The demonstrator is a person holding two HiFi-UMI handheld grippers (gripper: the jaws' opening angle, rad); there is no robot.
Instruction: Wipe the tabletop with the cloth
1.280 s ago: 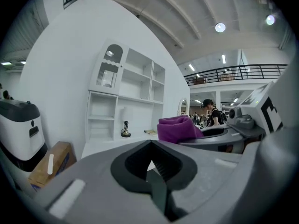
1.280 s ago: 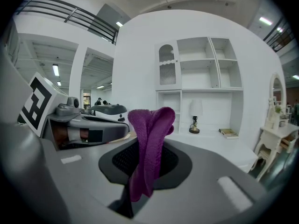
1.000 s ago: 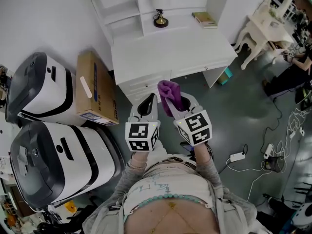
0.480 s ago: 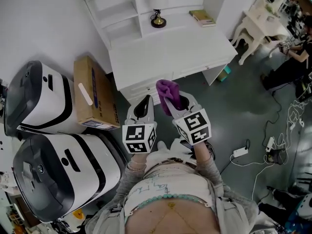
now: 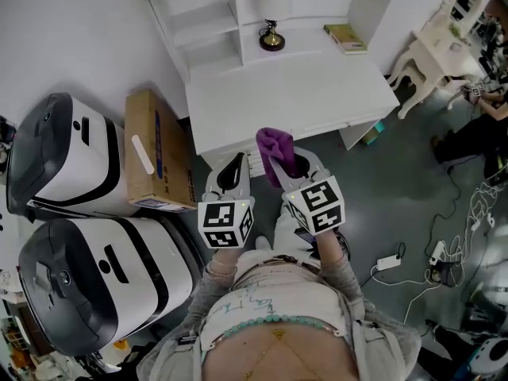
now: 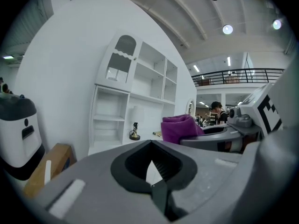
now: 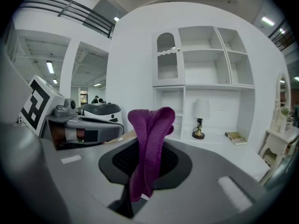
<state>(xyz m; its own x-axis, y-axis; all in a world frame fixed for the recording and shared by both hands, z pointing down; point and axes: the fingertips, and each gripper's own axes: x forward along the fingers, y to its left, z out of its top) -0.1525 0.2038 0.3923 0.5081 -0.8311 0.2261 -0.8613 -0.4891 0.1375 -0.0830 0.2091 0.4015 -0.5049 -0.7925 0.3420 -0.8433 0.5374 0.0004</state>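
The right gripper (image 5: pixel 290 165) clamped a purple cloth (image 5: pixel 275 144) near the white tabletop (image 5: pixel 317 94), while the left gripper (image 5: pixel 235 171) was closed on nothing

Left claw (image 6: pixel 152 147) (jaws together, empty) faces white shelves (image 6: pixel 140 111), purple cloth (image 6: pixel 180 127) alongside.
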